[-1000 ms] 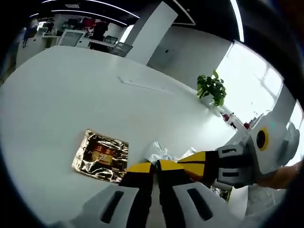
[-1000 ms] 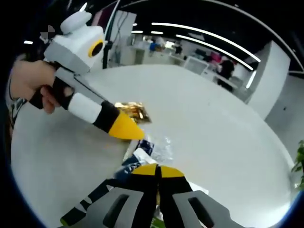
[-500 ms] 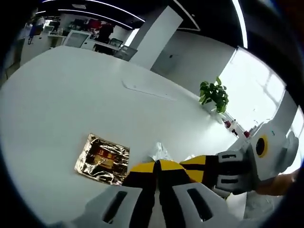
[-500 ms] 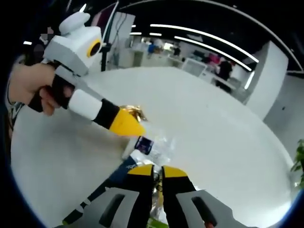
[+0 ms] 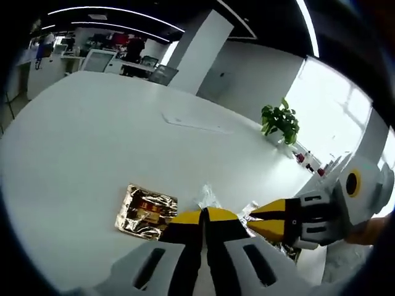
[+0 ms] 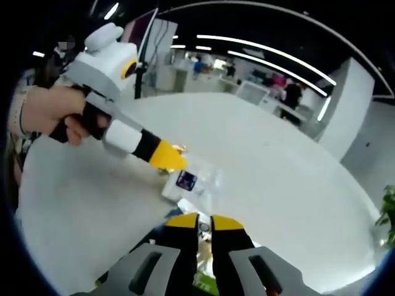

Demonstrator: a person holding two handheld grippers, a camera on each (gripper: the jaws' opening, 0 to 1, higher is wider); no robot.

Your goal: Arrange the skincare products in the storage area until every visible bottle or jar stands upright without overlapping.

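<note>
A clear crinkled plastic packet (image 6: 196, 184) with a dark blue label hangs above the white table (image 6: 290, 185), between the two grippers. The left gripper (image 6: 178, 163), held in a person's hand (image 6: 58, 117), is shut with its yellow tips on the packet's far edge. In its own view the left gripper (image 5: 203, 216) has the clear plastic (image 5: 207, 197) just past its tips. My right gripper (image 6: 204, 221) has its jaws a narrow slit apart, with pale plastic in the slit. In the left gripper view the right gripper (image 5: 252, 220) comes in from the right. No bottle or jar shows.
A gold foil packet (image 5: 147, 211) lies flat on the table, under the left gripper's tip in the right gripper view (image 6: 179, 148). Dark and green packaging (image 6: 126, 262) hangs by my right jaws. A flat white sheet (image 5: 196, 123) and a potted plant (image 5: 281, 121) are farther off.
Both grippers have risen from the table, so the gold packet looks smaller. The clear packet has come up with them. The right jaws went from tightly shut to a narrow slit.
</note>
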